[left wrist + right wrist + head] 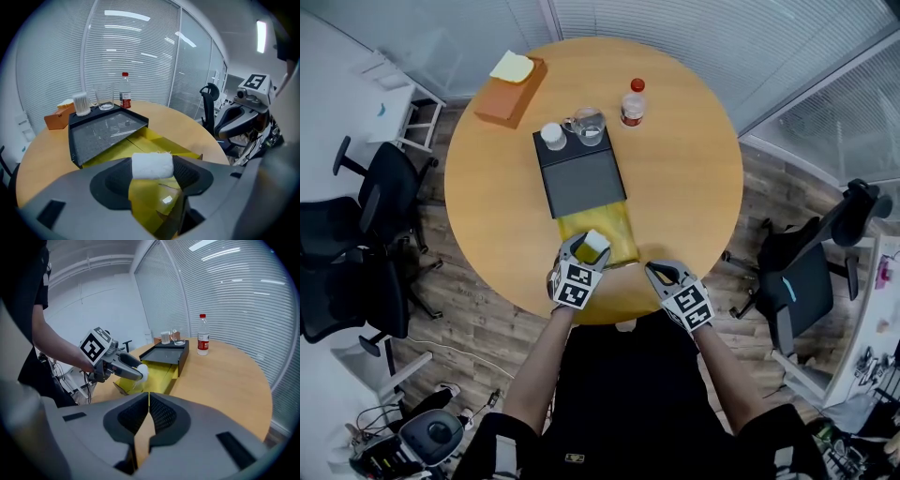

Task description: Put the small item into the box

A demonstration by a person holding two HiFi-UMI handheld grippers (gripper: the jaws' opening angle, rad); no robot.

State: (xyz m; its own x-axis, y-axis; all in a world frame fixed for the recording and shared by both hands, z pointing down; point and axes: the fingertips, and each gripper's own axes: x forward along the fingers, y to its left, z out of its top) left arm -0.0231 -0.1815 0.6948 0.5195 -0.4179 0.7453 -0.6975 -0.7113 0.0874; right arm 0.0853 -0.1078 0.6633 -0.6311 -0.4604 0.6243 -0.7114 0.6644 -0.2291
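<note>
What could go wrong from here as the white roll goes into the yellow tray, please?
1. The left gripper holds the white roll only at its fingertips, close to the near edge of the yellow tray. A release here could send it over that edge onto the table.
2. The right gripper seems to pinch the tray's near corner. A tug could shift the tray as the roll drops.

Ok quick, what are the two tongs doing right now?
Left tongs: closed on a small white roll, over the yellow box.
Right tongs: closed, pinching what looks like a thin flap of that box.
</note>
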